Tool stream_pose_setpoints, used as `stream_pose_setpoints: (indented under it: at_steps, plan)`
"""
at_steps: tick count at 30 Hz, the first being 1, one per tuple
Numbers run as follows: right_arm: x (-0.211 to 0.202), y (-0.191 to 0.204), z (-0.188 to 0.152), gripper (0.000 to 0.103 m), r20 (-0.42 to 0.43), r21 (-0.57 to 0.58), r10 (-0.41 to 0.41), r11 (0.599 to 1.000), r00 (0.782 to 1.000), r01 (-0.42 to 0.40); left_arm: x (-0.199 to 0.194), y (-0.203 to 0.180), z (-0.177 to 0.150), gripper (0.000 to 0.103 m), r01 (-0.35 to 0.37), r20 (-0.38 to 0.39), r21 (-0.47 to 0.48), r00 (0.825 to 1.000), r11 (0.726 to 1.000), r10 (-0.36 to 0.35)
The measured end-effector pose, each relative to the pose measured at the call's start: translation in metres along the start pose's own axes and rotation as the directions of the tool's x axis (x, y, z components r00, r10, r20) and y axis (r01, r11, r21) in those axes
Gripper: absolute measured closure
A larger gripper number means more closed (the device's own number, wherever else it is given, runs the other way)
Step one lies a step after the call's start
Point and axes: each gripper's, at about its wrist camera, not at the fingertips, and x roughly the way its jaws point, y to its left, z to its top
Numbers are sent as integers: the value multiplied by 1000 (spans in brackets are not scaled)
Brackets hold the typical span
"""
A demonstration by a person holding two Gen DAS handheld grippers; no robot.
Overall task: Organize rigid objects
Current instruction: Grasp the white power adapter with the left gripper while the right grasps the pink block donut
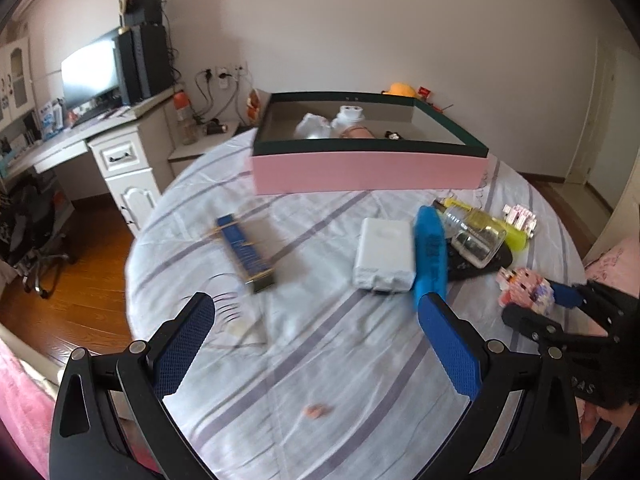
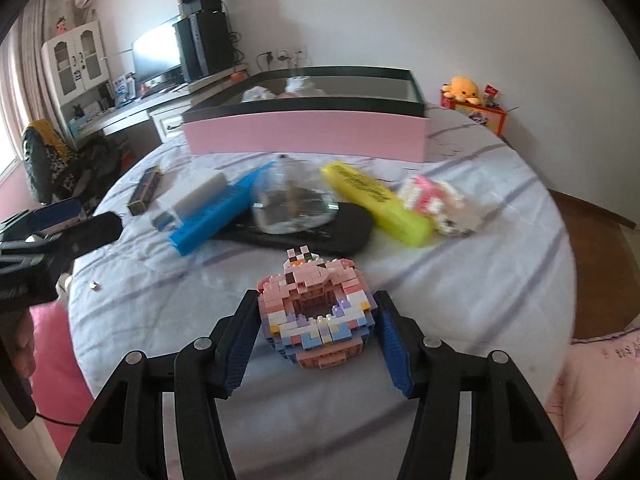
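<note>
Right gripper [image 2: 318,326] straddling the pink brick model [image 2: 316,312] on the striped bedsheet [image 2: 460,280], fingers close beside it, contact unclear. Left gripper [image 1: 316,336] wide open, empty, near the white box [image 1: 384,256].

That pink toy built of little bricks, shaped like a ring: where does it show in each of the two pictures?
Left wrist view: the pink ring-shaped brick toy lies at the right edge, on the striped sheet, at the tips of the right gripper.
Right wrist view: low centre, between that gripper's blue pads.
Shared landmark: the pink open box with the dark rim, behind it in both.
</note>
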Motion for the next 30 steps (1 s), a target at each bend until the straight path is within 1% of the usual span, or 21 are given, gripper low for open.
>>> stream_pose_setpoints:
  at_steps: [4,5,6,8,10,13,14,15,16,17,18,20,23,27,30]
  plan:
    - [-4,-15,-1,45,2,19,-10,1000,1000,10,19,-7,7,1,19,-7,-3,1000,1000,-19]
    - [-5,-19,-1,45,4,24,-14,1000,1000,14,22,-9,9,5,27,-2,-3,1000,1000,-27]
    - [-5,-22,-1,45,3,25,-13,1000,1000,13,26,-10,10,13,26,-1,0,1000,1000,-26]
    - [-4,-27,1,45,5,31,-4,1000,1000,4,34,-13,13,15,41,-21,14,999,999,-41]
    - [-3,-31,1,45,5,35,9,999,1000,-10,40,-16,16,15,38,-28,27,999,999,-37]
    - [-2,-32,3,45,4,33,8,999,1000,-8,46,-19,19,16,38,-36,37,999,999,-37]
    - [0,-32,4,45,4,32,6,999,1000,-6,48,-20,20,19,41,-41,43,998,998,-39]
    - [0,-32,4,45,3,31,5,1000,1000,-6,50,-21,20,29,51,-45,55,998,997,-49]
    - [1,-32,5,45,3,30,5,1000,1000,-5,52,-24,19,37,80,-51,68,996,994,-77]
    - [1,-32,5,45,2,29,4,1000,1000,-4,52,-25,18,55,106,-58,70,993,992,-102]
    - [2,-32,5,45,1,29,3,1000,1000,-3,53,-27,16,62,125,-64,69,991,990,-120]
    - [2,-33,5,45,1,28,1,1000,1000,-1,49,-29,14,62,113,-50,80,993,990,-110]
    - [2,-31,5,46,0,24,-11,1000,1000,11,42,-25,10,62,115,-58,79,992,990,-111]
    - [0,-25,5,46,-3,13,-34,999,999,34,29,-11,-2,62,76,-74,68,995,995,-71]
    - [-1,-17,4,46,-7,-2,-21,1000,1000,21,22,1,-15,62,52,-90,59,995,997,-47]
